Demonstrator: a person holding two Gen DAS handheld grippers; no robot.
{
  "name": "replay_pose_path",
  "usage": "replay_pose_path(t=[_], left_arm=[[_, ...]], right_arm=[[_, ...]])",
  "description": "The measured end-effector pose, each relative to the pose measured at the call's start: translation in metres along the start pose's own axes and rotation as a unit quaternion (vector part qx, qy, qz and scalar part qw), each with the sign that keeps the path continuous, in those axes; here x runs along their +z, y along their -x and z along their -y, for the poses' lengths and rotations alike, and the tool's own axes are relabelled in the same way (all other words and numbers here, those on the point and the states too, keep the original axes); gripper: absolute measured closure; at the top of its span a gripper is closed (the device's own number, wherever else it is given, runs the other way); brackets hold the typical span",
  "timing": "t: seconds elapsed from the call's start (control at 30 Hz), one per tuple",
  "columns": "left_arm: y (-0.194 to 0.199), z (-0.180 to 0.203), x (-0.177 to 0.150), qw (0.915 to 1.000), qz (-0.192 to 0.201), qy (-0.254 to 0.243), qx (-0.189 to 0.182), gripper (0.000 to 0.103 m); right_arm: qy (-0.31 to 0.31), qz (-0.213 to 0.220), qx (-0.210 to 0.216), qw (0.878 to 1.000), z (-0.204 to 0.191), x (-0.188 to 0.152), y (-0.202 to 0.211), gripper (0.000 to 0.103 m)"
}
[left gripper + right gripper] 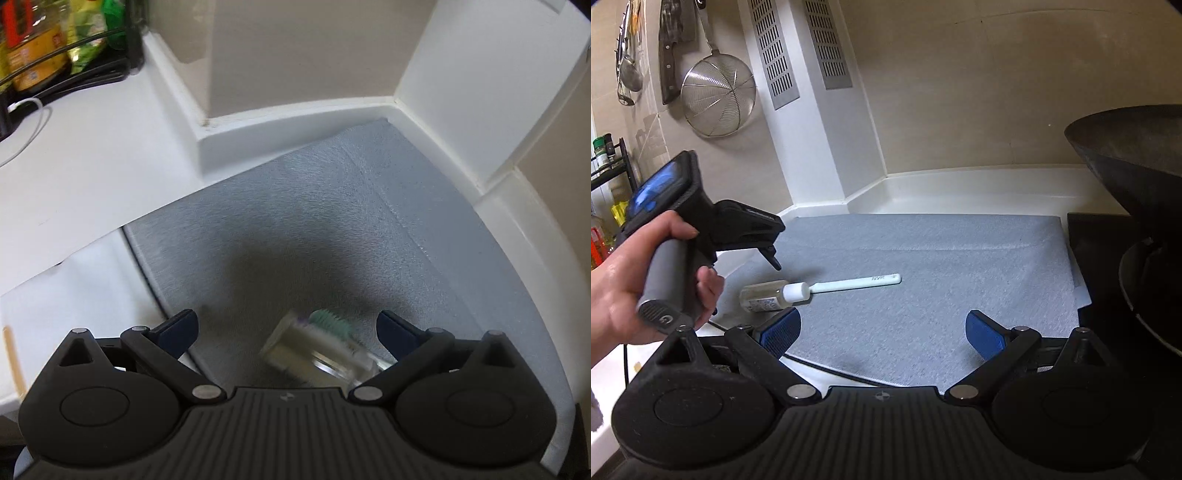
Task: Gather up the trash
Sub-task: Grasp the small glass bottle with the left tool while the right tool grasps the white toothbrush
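A small clear plastic bottle (pixel 764 297) lies on its side on a grey mat (pixel 942 280), with a white toothbrush (pixel 846 285) lying against it, handle pointing right. In the left wrist view the bottle (pixel 295 349) and the green brush head (pixel 330 322) sit blurred between the fingers. My left gripper (pixel 288 326) is open, hovering just above them; it also shows in the right wrist view (pixel 774 258), held by a hand. My right gripper (pixel 882 334) is open and empty above the mat's near edge.
A dark wok (pixel 1134 177) sits on a black stove (pixel 1082 266) at the right. A strainer (pixel 718 96), a cleaver and ladles hang on the wall. A rack with bottles and packets (pixel 48 44) stands on the white counter (pixel 92 177) at the left.
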State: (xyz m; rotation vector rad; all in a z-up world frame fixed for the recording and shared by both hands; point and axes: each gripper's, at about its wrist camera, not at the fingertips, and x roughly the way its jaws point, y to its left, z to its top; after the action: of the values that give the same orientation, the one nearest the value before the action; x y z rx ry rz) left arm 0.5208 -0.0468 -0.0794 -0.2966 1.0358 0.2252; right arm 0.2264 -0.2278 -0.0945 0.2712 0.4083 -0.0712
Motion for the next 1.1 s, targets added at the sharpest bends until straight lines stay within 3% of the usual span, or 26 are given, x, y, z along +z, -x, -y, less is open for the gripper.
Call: replay_pose_path(t=[0.13, 0.33, 0.47, 0.6, 0.67, 0.77, 0.87, 0.93, 1.03, 1.1], left_arm=[[-0.013, 0.007, -0.011, 0.9981, -0.011, -0.060, 0.010, 0.000], [-0.005, -0.022, -0.025, 0.9890, -0.017, -0.145, 0.021, 0.000], [-0.002, -0.053, -0.020, 0.9851, -0.022, -0.169, 0.019, 0.000], [-0.001, -0.070, -0.006, 0.9876, -0.032, -0.154, -0.001, 0.000], [-0.002, -0.069, -0.001, 0.9862, -0.037, -0.161, -0.006, 0.000], [-0.003, -0.062, 0.002, 0.9825, -0.024, -0.184, 0.010, 0.000], [-0.004, -0.062, 0.002, 0.9815, -0.024, -0.190, 0.012, 0.000], [-0.007, -0.066, 0.002, 0.9811, -0.028, -0.191, 0.013, 0.000], [-0.011, -0.071, 0.001, 0.9795, -0.019, -0.199, 0.022, 0.000], [-0.011, -0.076, 0.003, 0.9802, -0.016, -0.196, 0.020, 0.000]], right_arm=[[-0.009, -0.001, -0.005, 1.000, 0.004, 0.005, -0.003, 0.006], [0.016, 0.005, -0.008, 1.000, 0.000, 0.008, 0.006, 0.006], [0.034, 0.009, -0.019, 0.999, -0.009, 0.017, 0.014, 0.005], [0.067, 0.013, -0.029, 0.997, -0.032, 0.033, 0.004, 0.002], [0.086, 0.005, -0.024, 0.996, -0.046, 0.042, -0.017, 0.000], [0.125, -0.015, -0.053, 0.991, -0.062, 0.047, -0.065, 0.000], [0.168, -0.049, -0.034, 0.984, -0.072, 0.052, -0.112, 0.000], [0.159, -0.083, 0.005, 0.984, -0.069, 0.061, -0.140, 0.000], [0.137, -0.111, 0.006, 0.984, -0.063, 0.077, -0.176, 0.000], [0.112, -0.151, 0.012, 0.982, -0.057, 0.083, -0.198, 0.000]])
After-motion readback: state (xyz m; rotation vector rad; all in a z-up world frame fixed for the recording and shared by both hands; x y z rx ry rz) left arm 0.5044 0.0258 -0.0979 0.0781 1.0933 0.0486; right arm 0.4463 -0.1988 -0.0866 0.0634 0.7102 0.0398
